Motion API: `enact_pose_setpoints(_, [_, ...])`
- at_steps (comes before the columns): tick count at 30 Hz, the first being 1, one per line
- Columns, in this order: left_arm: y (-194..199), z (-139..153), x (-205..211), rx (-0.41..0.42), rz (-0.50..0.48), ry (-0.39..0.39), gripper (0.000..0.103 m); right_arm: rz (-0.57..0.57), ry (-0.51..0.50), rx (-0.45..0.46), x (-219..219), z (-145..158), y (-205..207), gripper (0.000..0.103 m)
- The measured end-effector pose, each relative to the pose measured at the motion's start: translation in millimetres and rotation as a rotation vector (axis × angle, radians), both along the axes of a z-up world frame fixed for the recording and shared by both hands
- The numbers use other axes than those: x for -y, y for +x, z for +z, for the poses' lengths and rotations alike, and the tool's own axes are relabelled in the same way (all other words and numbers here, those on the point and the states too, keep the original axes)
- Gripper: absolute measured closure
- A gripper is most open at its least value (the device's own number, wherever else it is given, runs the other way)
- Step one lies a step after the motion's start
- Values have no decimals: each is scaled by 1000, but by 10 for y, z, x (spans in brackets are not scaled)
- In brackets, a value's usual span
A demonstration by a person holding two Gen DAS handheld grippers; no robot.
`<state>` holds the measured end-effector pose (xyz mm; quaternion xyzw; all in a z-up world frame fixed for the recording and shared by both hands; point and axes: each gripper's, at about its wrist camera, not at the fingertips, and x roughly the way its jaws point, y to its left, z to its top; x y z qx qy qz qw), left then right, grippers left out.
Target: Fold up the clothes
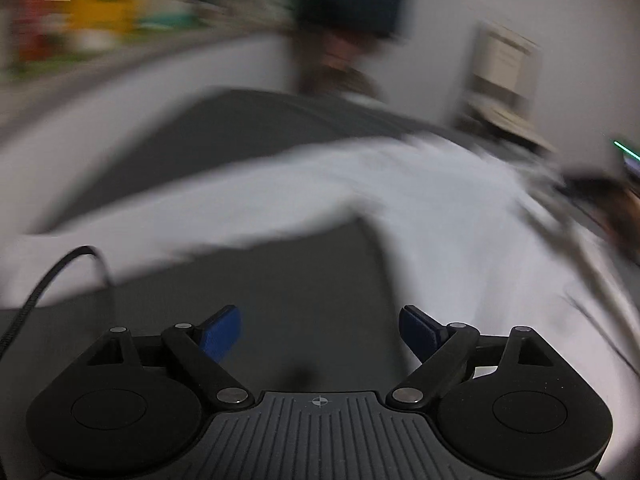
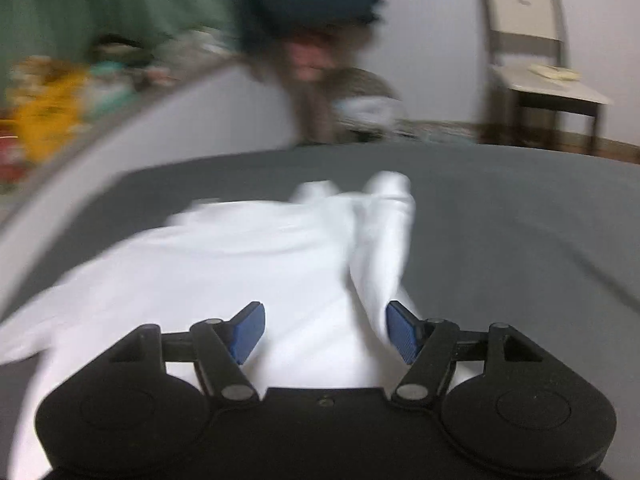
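My two blue-padded grippers, left [image 1: 320, 334] and right [image 2: 322, 332], both wide and empty, over the white cloth garment [image 2: 248, 264], lengthwise away from me on the dark grey sheet [image 2: 500, 216].

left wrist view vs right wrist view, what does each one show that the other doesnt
Only the left wrist view shows a black cable at its left edge, and the open left gripper over bare grey surface with the garment beside it.

Only the right wrist view shows the open right gripper directly over the cloth, with a raised fold running away from its right finger.

Both show the white garment on the grey surface, a chair by the wall and blurred clutter at upper left.
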<state>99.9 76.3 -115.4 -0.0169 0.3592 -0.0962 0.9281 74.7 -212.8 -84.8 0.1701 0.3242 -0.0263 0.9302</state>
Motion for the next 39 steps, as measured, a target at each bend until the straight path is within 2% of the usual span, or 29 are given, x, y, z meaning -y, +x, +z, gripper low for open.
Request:
enact_pose_setpoints(2, [89, 21, -453, 22, 168, 10, 16, 88, 76, 51, -183, 93, -344, 37])
enact_pose_setpoints(3, [150, 2, -717, 19, 261, -16, 16, 130, 115, 76, -277, 140, -520, 36])
enact_pose_setpoints(7, [335, -169, -1455, 16, 481, -200, 16, 244, 258, 152, -582, 234, -1154, 34])
enact_pose_setpoints(8, [374, -214, -1527, 28, 504, -218, 17, 253, 289, 166, -665, 228, -1290, 34])
enact_pose_setpoints(9, [411, -256, -1582, 42, 523, -230, 27, 263, 311, 174, -755, 244, -1409, 34])
enact_pose_setpoints(10, [464, -300, -1611, 52, 533, -231, 32, 280, 319, 174, -822, 251, -1480, 34])
enact_pose_setpoints(14, [711, -466, -1571, 69, 577, -176, 34, 337, 300, 164, -1068, 272, -1586, 34])
enact_pose_setpoints(16, [824, -558, -1534, 52, 616, -150, 53, 345, 306, 161, -1139, 302, -1626, 34])
enact_pose_setpoints(18, [907, -651, -1528, 40, 664, -107, 83, 336, 327, 166, -1161, 304, -1661, 34])
enact_pose_setpoints(20, [926, -672, -1551, 45, 677, -112, 100, 322, 347, 161, -1159, 278, -1666, 34])
enact_pose_setpoints(23, [845, -527, -1471, 140, 652, -147, 100, 296, 368, 151, -1138, 216, -1634, 34])
enact_pose_setpoints(25, [811, -326, -1331, 233, 573, -204, 100, 267, 386, 159, -1088, 201, -1637, 34])
enact_pose_setpoints(27, [820, -71, -1038, 304, 414, -235, 101, 231, 416, 167, -1028, 167, -1638, 34])
enact_pose_setpoints(29, [813, 218, -564, 357, 204, -264, 100, 174, 452, 172, -918, 128, -1625, 34])
enact_pose_setpoints(33, [479, 693, 670, 455, -248, -303, 100, 53, 525, 192, -627, 108, -1646, 34])
enact_pose_setpoints(35, [138, 768, 1251, 462, -434, -346, 100, -4, 551, 210, -456, 134, -1700, 34])
enact_pose_setpoints(37, [-172, 645, 1811, 401, -594, -381, 100, -52, 564, 193, -286, 151, -1739, 33])
enact_pose_setpoints(39, [-430, 378, 2253, 309, -700, -362, 100, -76, 597, 137, -147, 73, -1740, 33])
